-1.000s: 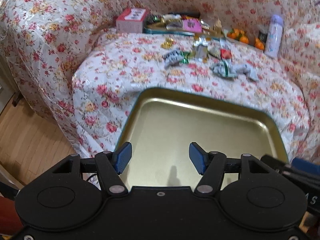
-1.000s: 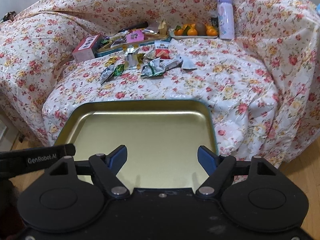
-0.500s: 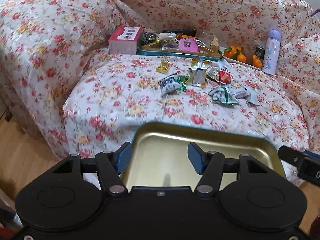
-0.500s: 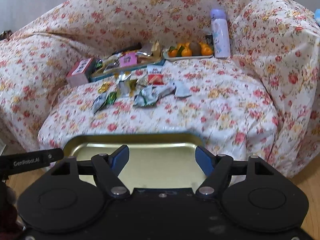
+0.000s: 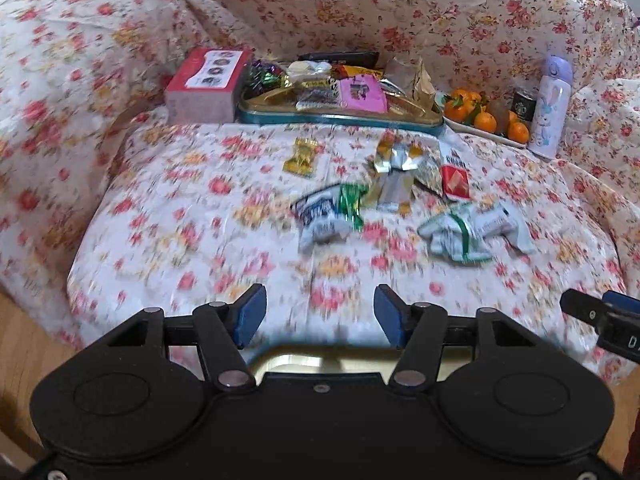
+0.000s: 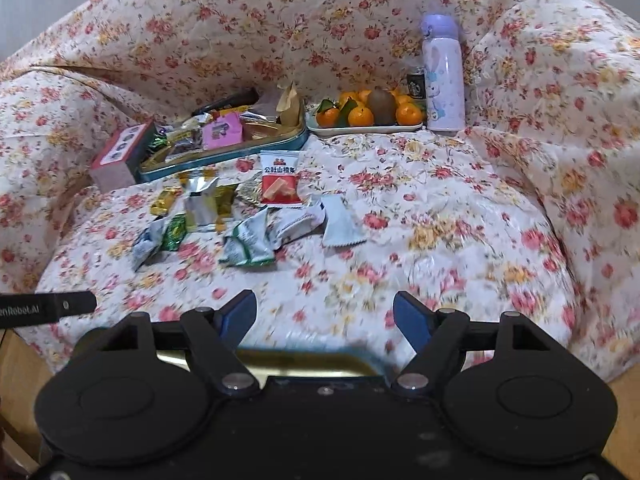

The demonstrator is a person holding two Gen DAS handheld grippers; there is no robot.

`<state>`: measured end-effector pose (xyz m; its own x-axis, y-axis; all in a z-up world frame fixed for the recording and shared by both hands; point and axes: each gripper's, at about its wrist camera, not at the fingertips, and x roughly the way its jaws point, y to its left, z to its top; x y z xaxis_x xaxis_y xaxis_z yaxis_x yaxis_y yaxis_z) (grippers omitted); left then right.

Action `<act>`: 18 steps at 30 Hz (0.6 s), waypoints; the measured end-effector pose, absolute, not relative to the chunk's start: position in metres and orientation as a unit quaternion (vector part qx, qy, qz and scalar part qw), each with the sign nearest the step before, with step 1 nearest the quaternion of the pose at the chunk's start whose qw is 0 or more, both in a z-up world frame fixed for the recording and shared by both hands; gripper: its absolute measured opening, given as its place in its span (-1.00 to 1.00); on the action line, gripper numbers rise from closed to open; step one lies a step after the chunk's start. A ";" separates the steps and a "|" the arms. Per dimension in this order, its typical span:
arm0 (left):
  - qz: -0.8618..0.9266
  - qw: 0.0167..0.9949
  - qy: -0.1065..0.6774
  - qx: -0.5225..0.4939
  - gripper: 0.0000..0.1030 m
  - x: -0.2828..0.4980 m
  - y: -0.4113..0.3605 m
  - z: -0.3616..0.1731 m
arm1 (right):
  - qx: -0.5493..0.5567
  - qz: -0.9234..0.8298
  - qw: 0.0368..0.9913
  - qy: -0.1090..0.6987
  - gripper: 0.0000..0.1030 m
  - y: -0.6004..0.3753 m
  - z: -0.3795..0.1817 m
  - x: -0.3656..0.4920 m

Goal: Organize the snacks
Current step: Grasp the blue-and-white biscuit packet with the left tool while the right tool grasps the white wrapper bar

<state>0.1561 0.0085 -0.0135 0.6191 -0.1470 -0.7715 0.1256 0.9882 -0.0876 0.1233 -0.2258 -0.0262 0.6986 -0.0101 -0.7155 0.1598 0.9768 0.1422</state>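
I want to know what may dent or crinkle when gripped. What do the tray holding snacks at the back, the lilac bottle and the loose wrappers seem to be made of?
Tray: probably metal tin, glossy gold inside, teal wall.
Lilac bottle: smooth, hard and printed; steel or plastic, I cannot tell.
Loose wrappers: thin crinkled plastic or foil film, some shiny silver and gold.

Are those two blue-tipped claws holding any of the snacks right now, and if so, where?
No. The left gripper and the right gripper are both open with nothing between their pads.
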 end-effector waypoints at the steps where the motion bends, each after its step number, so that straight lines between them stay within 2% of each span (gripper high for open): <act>1: -0.076 0.900 0.429 -0.010 0.21 0.164 0.007 -0.014 | 0.094 -0.046 0.916 0.388 0.51 -0.227 -0.028 0.130; 13: -0.075 0.889 0.452 -0.005 0.21 0.237 0.000 -0.034 | 0.059 -0.040 0.917 0.391 0.41 -0.238 -0.053 0.204; 18: -0.075 0.877 0.474 -0.010 0.21 0.254 0.000 -0.050 | 0.040 -0.043 0.913 0.404 0.25 -0.242 -0.067 0.230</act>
